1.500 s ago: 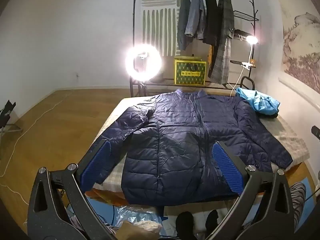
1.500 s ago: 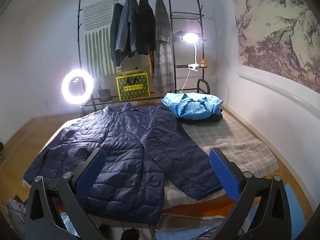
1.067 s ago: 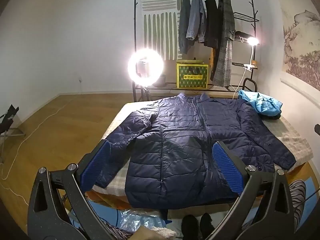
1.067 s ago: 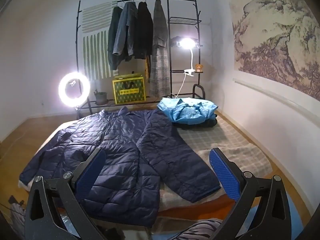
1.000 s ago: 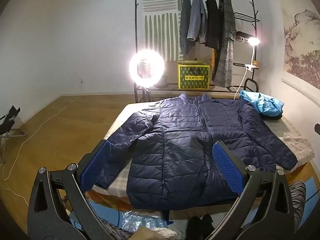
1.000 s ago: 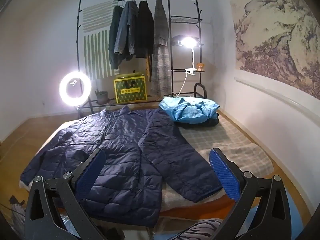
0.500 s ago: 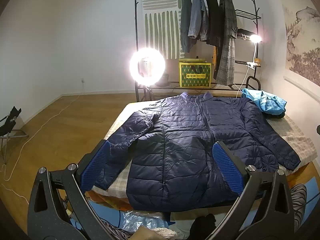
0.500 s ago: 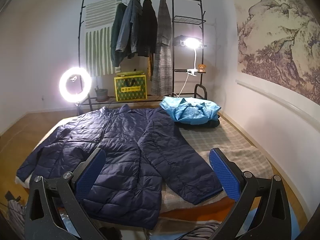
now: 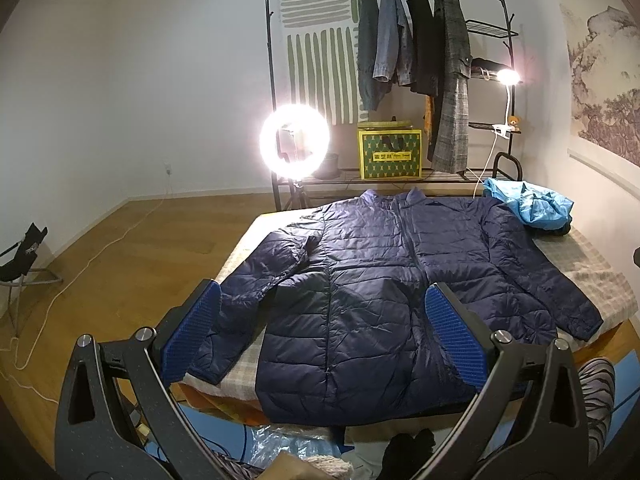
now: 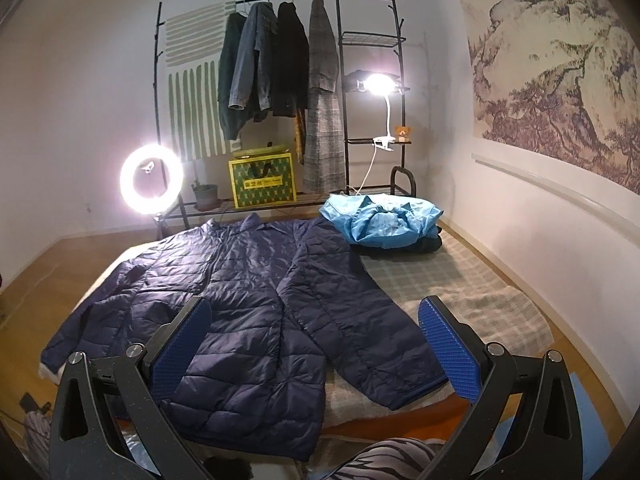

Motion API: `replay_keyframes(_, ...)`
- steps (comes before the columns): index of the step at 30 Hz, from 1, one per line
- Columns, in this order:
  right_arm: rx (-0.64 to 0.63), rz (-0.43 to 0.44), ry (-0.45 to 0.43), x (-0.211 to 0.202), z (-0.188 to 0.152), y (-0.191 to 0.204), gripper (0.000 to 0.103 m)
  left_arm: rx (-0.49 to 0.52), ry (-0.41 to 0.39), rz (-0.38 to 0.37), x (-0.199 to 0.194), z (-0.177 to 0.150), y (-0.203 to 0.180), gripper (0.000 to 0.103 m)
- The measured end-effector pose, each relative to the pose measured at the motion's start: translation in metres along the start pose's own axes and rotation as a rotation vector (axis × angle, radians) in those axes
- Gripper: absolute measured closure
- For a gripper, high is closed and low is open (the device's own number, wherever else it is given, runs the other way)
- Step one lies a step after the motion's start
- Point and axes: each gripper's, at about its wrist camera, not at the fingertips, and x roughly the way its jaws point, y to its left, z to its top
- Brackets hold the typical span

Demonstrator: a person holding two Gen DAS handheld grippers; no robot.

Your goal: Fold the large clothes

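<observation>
so, navy puffer jacket (image 9: 372,280) lies flat, front up, on the bed (image 10: 460,280) w/ checked cover, collar toward the far end, hem hanging just over the near edge. both sleeves spread out to the sides; the one on the right of the view angles down toward the near corner, the other one bends at the elbow and its cuff reaches the near left edge. zip looks closed down the middle.

left gripper (image 9: 324,340) held up in the air in front of the hem, jaws wide apart, blue pads (image 9: 192,338) bare, nothing between them, not touching fabric. right gripper (image 10: 316,350) same: spread wide, holding nothing, hovering short of the sleeve on its side.

light blue jacket (image 10: 382,220) bunched on top of a dark garment at the far right corner of the bed, just beside the navy shoulder. behind the bed: black clothes rack (image 9: 400,40) w/ hung coats, yellow-green box (image 9: 390,154) on its low shelf, lit ring light (image 9: 295,142), clip lamp (image 10: 378,84) on.
</observation>
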Motion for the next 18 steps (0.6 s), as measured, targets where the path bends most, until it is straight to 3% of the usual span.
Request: replay_keyframes(18,0.003,-0.007,-0.001,-0.0039,-0.0012,-0.0051,0.0,0.004,-0.006,0.005,-0.0065,0.0012,-0.0051,0.0)
